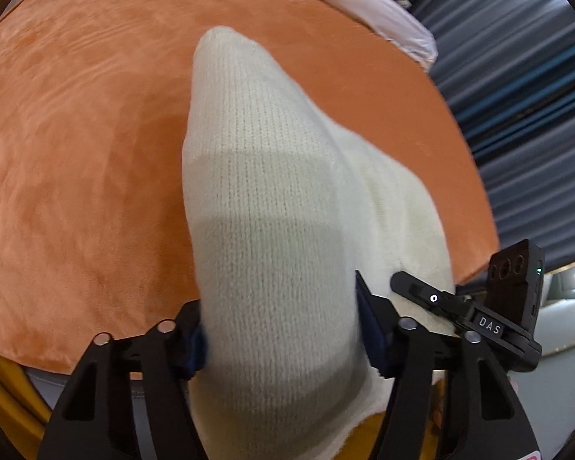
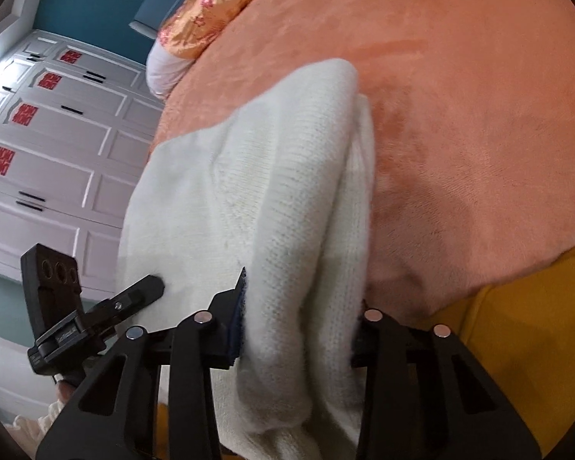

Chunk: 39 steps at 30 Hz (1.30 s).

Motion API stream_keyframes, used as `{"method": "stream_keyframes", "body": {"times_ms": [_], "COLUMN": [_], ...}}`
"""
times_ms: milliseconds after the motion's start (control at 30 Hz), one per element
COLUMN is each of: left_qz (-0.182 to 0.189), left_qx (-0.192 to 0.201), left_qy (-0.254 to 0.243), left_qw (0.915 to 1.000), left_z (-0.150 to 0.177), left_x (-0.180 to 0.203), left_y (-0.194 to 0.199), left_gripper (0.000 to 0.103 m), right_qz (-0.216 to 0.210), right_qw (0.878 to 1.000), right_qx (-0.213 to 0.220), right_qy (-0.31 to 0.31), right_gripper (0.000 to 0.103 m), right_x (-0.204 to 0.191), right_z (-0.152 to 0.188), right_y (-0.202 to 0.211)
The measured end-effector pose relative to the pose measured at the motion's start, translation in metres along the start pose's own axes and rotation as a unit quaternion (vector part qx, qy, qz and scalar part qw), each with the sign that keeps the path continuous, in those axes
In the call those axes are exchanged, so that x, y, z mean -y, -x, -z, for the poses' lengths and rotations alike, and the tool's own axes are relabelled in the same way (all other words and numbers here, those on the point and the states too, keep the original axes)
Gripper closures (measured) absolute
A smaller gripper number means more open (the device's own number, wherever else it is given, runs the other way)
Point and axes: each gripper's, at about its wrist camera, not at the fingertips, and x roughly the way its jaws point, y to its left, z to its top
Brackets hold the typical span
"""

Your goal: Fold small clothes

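Note:
A cream-white knit garment (image 1: 257, 161) lies folded lengthwise on an orange plush bedcover (image 1: 76, 134), its near end lifted. My left gripper (image 1: 283, 329) is shut on that near end, and the knit fills the gap between its blue pads. The right wrist view shows the same garment (image 2: 268, 176) bunched in thick folds, with my right gripper (image 2: 299, 322) shut on them. Each gripper appears at the edge of the other's view: the right gripper (image 1: 460, 306) beside the cloth, and the left gripper (image 2: 96, 306) touching its left side.
An orange satin pillow (image 2: 211, 11) and a white pillow (image 1: 383, 11) lie at the bed's far end. A mustard-yellow edge (image 2: 517, 326) runs under the bedcover (image 2: 460, 115) near me. White wardrobe doors (image 2: 57, 134) stand on one side, blue-grey curtains (image 1: 517, 76) on the other.

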Motion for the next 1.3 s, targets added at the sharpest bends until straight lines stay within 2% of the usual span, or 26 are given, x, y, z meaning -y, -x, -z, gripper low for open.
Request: {"method": "stream_keyframes", "body": {"times_ms": [200,300,400,467,567,600,633,667,700,733,767,800,833,900,967,1133,1200,1233,1267,1300], "left_qz": [0.066,0.098,0.109,0.103,0.070,0.046,0.018,0.001,-0.025,-0.061,-0.089,-0.121,-0.137,-0.131,-0.138,-0.139,-0.160,-0.173,-0.187,-0.212], "left_qx": [0.035,0.082,0.124,0.157,0.190,0.193,0.186,0.182,0.164,0.139,0.130,0.123,0.120,0.132,0.135,0.135,0.121,0.114,0.109,0.107], "left_qy": [-0.018,-0.036,-0.048,-0.057,-0.075,-0.078,-0.071,-0.063,-0.048,-0.028,-0.012,0.002,0.009,0.013,0.011,-0.021,-0.028,-0.033,-0.035,-0.044], "left_qw": [0.9970,0.9912,0.9851,0.9805,0.9764,0.9771,0.9797,0.9813,0.9850,0.9879,0.9874,0.9850,0.9833,0.9825,0.9811,0.9808,0.9793,0.9778,0.9756,0.9704], "left_z": [-0.003,-0.014,-0.027,-0.040,-0.055,-0.064,-0.074,-0.078,-0.083,-0.086,-0.087,-0.081,-0.074,-0.064,-0.059,-0.050,-0.046,-0.047,-0.048,-0.046], "left_x": [0.011,0.012,0.006,-0.004,-0.022,-0.034,-0.051,-0.065,-0.090,-0.114,-0.128,-0.147,-0.160,-0.167,-0.164,-0.145,-0.144,-0.146,-0.151,-0.153], "left_y": [0.038,0.075,0.112,0.144,0.176,0.180,0.175,0.170,0.155,0.135,0.123,0.112,0.107,0.107,0.105,0.093,0.080,0.070,0.063,0.053], "left_gripper": [0.048,0.048,0.048,0.048,0.047,0.042,0.039,0.031,0.029,0.030,0.034,0.035,0.035,0.035,0.035,0.033,0.033,0.033,0.033,0.031], "right_qz": [0.002,0.003,-0.019,-0.039,-0.063,-0.065,-0.060,-0.041,-0.021,0.012,0.085,0.125,0.135,0.120,0.125,0.137,0.164,0.193,0.235,0.252], "right_qw": [0.997,0.991,0.982,0.977,0.970,0.971,0.973,0.979,0.982,0.985,0.984,0.981,0.979,0.980,0.975,0.964,0.955,0.946,0.933,0.927], "right_qx": [0.056,0.089,0.117,0.125,0.129,0.123,0.115,0.100,0.087,0.073,0.061,0.055,0.050,0.051,0.055,0.045,0.032,0.026,0.018,0.009], "right_qy": [0.061,0.103,0.149,0.170,0.196,0.195,0.190,0.176,0.165,0.153,0.142,0.142,0.141,0.149,0.177,0.224,0.245,0.257,0.272,0.278], "right_gripper": [0.069,0.069,0.069,0.069,0.068,0.066,0.059,0.055,0.054,0.055,0.062,0.064,0.066,0.066,0.066,0.066,0.066,0.068,0.067,0.067], "right_x": [-0.052,-0.095,-0.143,-0.171,-0.209,-0.214,-0.214,-0.209,-0.201,-0.191,-0.178,-0.173,-0.169,-0.173,-0.189,-0.210,-0.209,-0.203,-0.196,-0.191], "right_z": [0.009,0.005,-0.006,-0.015,-0.030,-0.035,-0.041,-0.050,-0.053,-0.055,-0.054,-0.050,-0.041,-0.029,-0.021,-0.027,-0.027,-0.023,-0.021,-0.019], "right_y": [0.055,0.077,0.087,0.083,0.053,0.037,0.016,-0.016,-0.039,-0.062,-0.087,-0.098,-0.101,-0.094,-0.088,-0.109,-0.131,-0.140,-0.156,-0.168]}}
